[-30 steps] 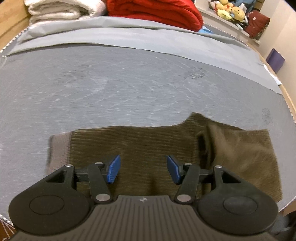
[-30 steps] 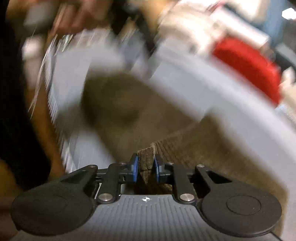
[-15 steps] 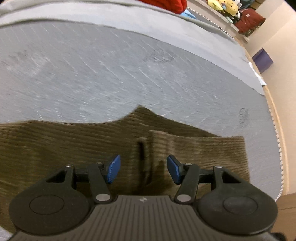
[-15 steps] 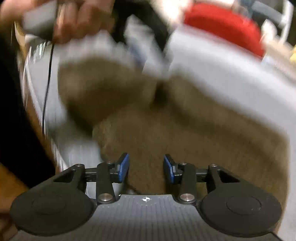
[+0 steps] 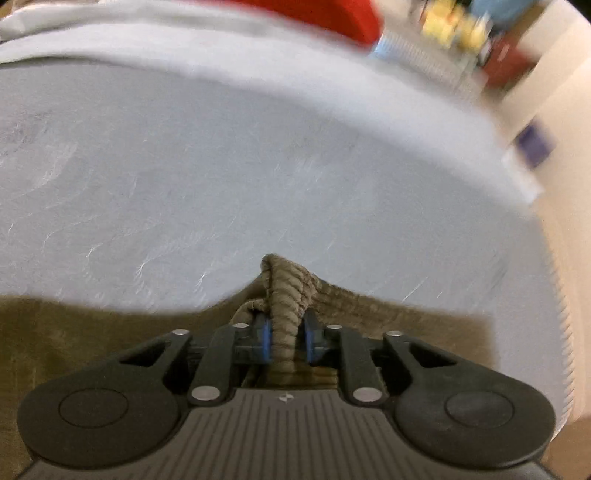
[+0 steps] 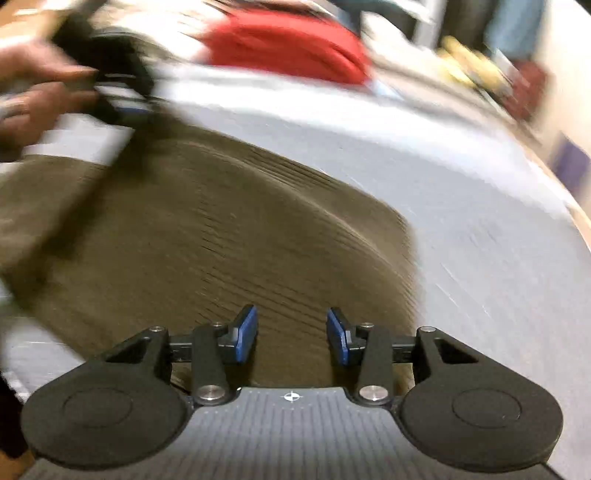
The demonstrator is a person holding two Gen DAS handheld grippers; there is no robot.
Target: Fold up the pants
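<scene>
Olive-brown corduroy pants [image 6: 207, 236] lie spread flat on a grey bed [image 5: 258, 155] that fills most of both views.

In the left wrist view, the left gripper [image 5: 287, 338] has just been closing, and its blue pads [image 5: 265, 336] now pinch a bunched ridge of the corduroy. The fold stands up between the pads and rises a little beyond their tips, while the remaining cloth stretches flat to the left and right along the near part of the bed. The far edge of this view is blurred.

In the right wrist view, the right gripper [image 6: 291, 334] sits over the wide flat part of the pants. Its jaws stand partly apart and have just been opening; nothing is between its blue pads [image 6: 246, 334], and the cloth lies below them. At the upper left of this view a blurred hand [image 6: 33, 99] holds the black body of the other gripper, at the far left edge of the pants.

Behind the pants, at the far end of the bed, lies a red blanket [image 6: 288, 48]. Yellow soft toys [image 5: 448, 24] sit blurred in the far right corner.
</scene>
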